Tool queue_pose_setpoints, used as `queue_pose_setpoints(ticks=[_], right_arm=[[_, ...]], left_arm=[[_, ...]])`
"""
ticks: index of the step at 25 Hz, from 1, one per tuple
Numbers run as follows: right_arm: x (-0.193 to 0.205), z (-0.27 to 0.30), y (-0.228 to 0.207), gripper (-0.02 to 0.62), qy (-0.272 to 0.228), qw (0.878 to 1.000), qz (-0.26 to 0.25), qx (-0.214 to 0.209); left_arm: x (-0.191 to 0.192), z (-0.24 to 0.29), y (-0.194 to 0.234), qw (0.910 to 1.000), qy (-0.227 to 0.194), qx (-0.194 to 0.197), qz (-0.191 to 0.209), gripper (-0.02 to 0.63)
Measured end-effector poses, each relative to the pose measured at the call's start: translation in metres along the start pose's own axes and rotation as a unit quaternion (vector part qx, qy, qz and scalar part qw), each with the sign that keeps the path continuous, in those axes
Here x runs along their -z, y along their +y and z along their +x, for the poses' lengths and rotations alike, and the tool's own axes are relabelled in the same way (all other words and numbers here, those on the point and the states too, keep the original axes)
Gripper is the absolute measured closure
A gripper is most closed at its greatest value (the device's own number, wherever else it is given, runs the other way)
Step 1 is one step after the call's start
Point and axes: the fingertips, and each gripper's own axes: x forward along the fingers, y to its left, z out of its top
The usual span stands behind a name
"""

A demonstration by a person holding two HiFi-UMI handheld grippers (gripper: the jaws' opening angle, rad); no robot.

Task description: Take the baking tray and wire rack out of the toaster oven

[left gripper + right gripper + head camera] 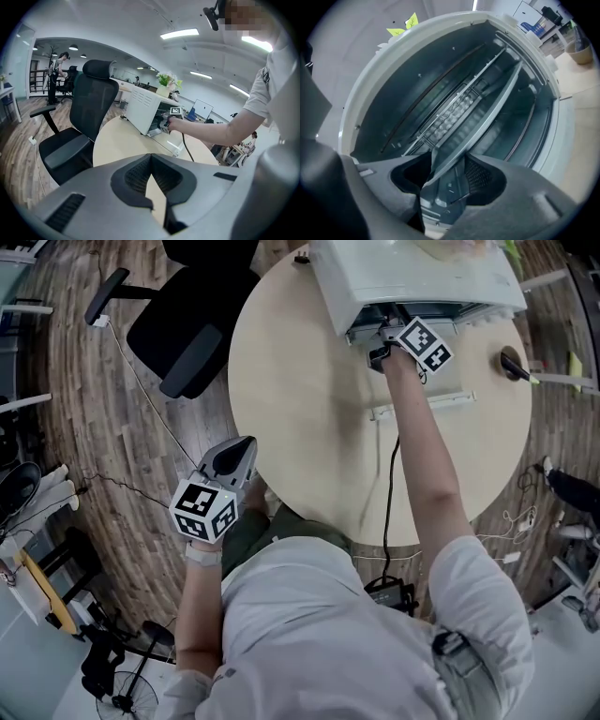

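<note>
I wear a white short-sleeved shirt [356, 634] and olive trousers [251, 532]. My left gripper [246, 442] and right gripper [448, 164] are grey with black ribbed jaws. Each carries a white marker cube [202, 510], and a black cable [388, 512] trails.

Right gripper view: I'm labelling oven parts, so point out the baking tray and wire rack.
baking tray [487, 109]: right gripper view, on its long rim.
wire rack [452, 112]: right gripper view, on its middle wires.

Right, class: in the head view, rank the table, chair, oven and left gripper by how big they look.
Largest: table.
Next: chair and oven, too alike to rank; the frame crops the oven.
Smallest: left gripper.
</note>
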Motion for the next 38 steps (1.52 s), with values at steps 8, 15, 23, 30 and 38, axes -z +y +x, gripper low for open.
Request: queue_pose_setpoints(ticks=[8,15,23,30,38], right_arm=[[-0.001,0.012,0.002,0.399,-0.014,0.998,0.057,-0.03],[0.004,-0.003,0.0,0.408,-0.007,0.998,0.064,-0.022],[0.014,-0.04,-0.003,0.434,-0.003,0.995,0.103,-0.017],[0.023,-0.067,-0.006,0.458,-0.011,0.989,0.149,-0.022],[0.034,-0.104,-0.009,0.493,-0.026,0.97,0.24,-0.043]], left_arm=[[0.007,0.0,0.001,1.0,0.008,-0.003,-0.004,0.607],[0.012,-0.002,-0.003,0.9999,0.009,-0.005,-0.005,0.607],[0.02,-0.004,-0.009,0.9999,0.009,-0.007,-0.005,0.606],[0.024,-0.006,-0.017,0.9999,0.009,-0.004,-0.002,0.606],[0.029,-0.011,-0.024,1.0,0.002,-0.004,-0.006,0.607]])
